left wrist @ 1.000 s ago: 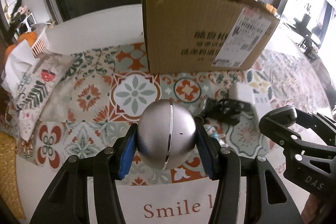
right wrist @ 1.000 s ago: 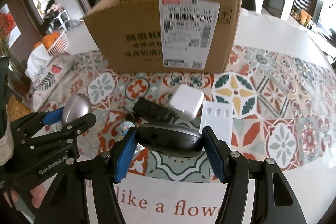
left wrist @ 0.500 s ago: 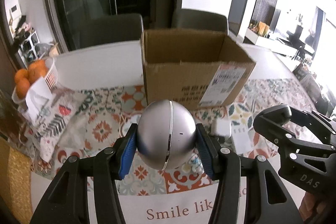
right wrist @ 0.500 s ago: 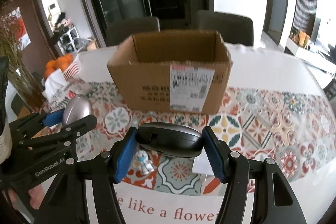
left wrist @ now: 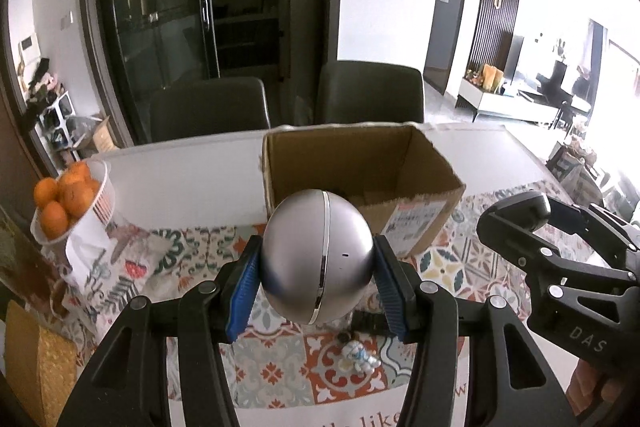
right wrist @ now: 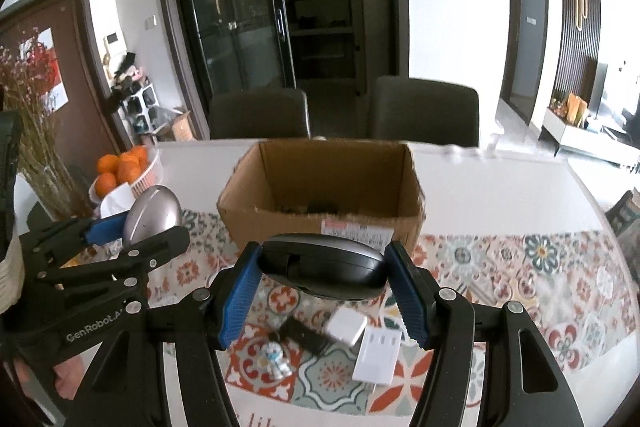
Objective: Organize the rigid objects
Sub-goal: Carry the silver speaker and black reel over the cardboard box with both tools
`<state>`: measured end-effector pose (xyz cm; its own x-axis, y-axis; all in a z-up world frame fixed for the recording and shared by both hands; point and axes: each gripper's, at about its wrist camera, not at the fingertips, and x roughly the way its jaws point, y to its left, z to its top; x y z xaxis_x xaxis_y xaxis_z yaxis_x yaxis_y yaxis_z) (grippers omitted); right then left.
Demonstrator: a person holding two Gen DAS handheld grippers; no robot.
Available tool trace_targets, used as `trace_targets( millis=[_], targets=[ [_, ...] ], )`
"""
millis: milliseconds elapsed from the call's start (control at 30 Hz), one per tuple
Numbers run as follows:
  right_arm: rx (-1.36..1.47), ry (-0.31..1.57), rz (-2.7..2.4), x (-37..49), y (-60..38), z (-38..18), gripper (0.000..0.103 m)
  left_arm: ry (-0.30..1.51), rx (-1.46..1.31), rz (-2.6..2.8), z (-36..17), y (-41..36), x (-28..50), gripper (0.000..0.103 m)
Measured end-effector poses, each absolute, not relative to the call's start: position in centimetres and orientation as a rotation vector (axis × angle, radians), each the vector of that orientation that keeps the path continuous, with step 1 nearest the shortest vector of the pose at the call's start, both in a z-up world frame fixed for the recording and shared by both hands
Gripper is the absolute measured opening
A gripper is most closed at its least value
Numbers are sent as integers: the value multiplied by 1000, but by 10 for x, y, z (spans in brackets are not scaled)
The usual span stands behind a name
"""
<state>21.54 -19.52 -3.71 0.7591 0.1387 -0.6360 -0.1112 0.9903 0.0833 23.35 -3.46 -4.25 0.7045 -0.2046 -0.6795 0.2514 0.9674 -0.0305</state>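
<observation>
My left gripper (left wrist: 316,281) is shut on a silver egg-shaped gadget (left wrist: 316,255) with a chrome band, held above the patterned runner. My right gripper (right wrist: 324,293) is shut on a dark oval case (right wrist: 324,269), blue pads pressing both ends. An open cardboard box (right wrist: 324,187) (left wrist: 360,167) stands just beyond both, some dark items lying on its floor. Below the right gripper on the runner lie a white charger cube (right wrist: 346,327), a flat white card (right wrist: 378,357), a black bar (right wrist: 306,337) and a small astronaut figure (right wrist: 276,359) (left wrist: 358,357). The left gripper with the silver gadget (right wrist: 152,215) shows at the right wrist view's left.
A white basket of oranges (left wrist: 68,203) and a floral tissue cover (left wrist: 116,263) sit at the table's left. Two dark chairs (right wrist: 260,113) stand behind the white table (right wrist: 500,179). Dried branches (right wrist: 28,131) rise at far left. The right gripper's body (left wrist: 560,267) is beside my left.
Both grippers have risen with their loads and tilted up, so the box now sits lower in view with its inside showing, and the room behind has come into view.
</observation>
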Motion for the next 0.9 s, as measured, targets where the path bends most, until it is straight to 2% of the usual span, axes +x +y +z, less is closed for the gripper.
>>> trace_targets(
  millis=[500, 900],
  targets=[
    [35, 678, 145, 279, -206, -17, 63, 753, 51, -260, -22, -45, 294, 53],
    [28, 782, 145, 336, -214, -39, 63, 861, 98, -256, -45, -61, 350, 53]
  ],
)
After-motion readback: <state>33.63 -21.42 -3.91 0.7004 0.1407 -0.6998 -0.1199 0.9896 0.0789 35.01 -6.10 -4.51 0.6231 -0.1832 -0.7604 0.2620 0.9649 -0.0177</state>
